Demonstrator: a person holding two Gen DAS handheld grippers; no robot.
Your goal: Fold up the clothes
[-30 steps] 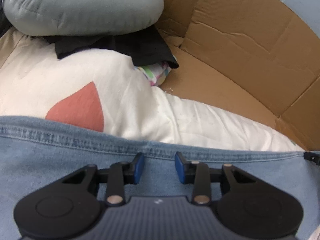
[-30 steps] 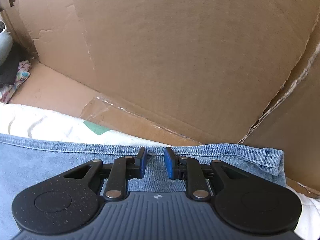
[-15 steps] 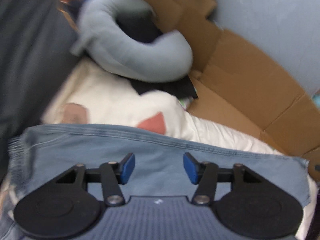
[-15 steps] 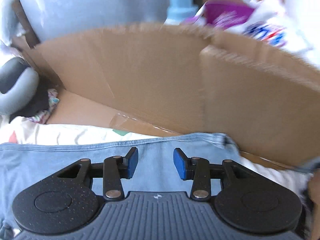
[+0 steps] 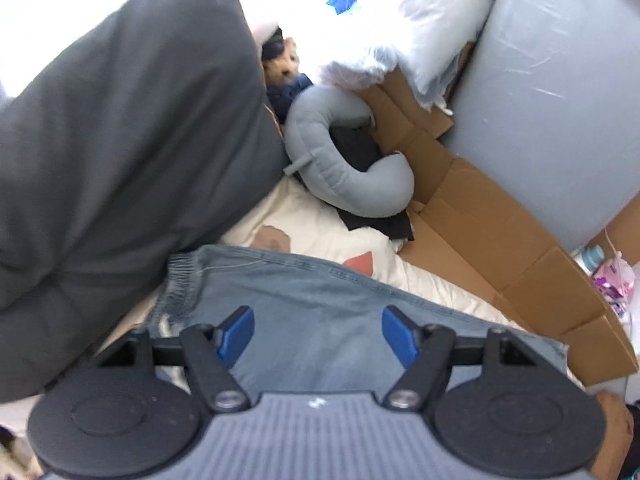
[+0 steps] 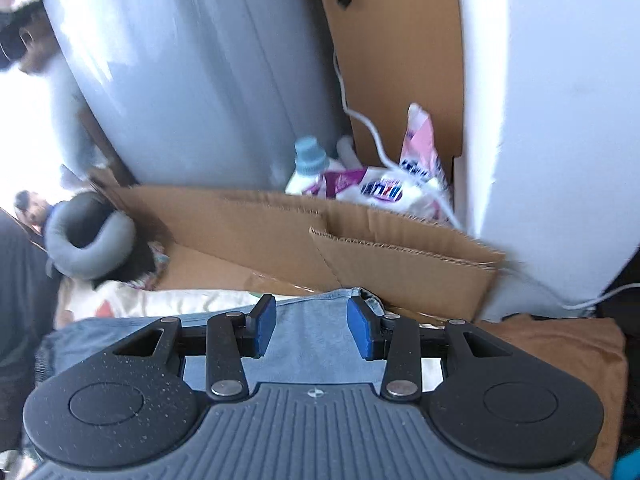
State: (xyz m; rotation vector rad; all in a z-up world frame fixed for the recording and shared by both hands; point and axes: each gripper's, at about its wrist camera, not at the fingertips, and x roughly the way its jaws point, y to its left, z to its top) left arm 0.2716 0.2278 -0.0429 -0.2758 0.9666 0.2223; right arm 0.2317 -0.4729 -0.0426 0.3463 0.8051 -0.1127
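1. My left gripper point(image 5: 318, 334) is above the folded denim garment point(image 5: 320, 304); its jaws are opening, and no cloth is pinched between them.
2. My right gripper point(image 6: 312, 330) is parted, pads free of the fabric.
3. The denim lies on a cream sheet point(image 5: 320, 236), which continues towards 12 o'clock.
4. A grey neck pillow point(image 5: 344, 168) lies at 12 o'clock of the denim.
5. A cardboard box point(image 5: 500, 232) stands at 2 o'clock, and a dark cushion point(image 5: 120, 140) at 10 o'clock.
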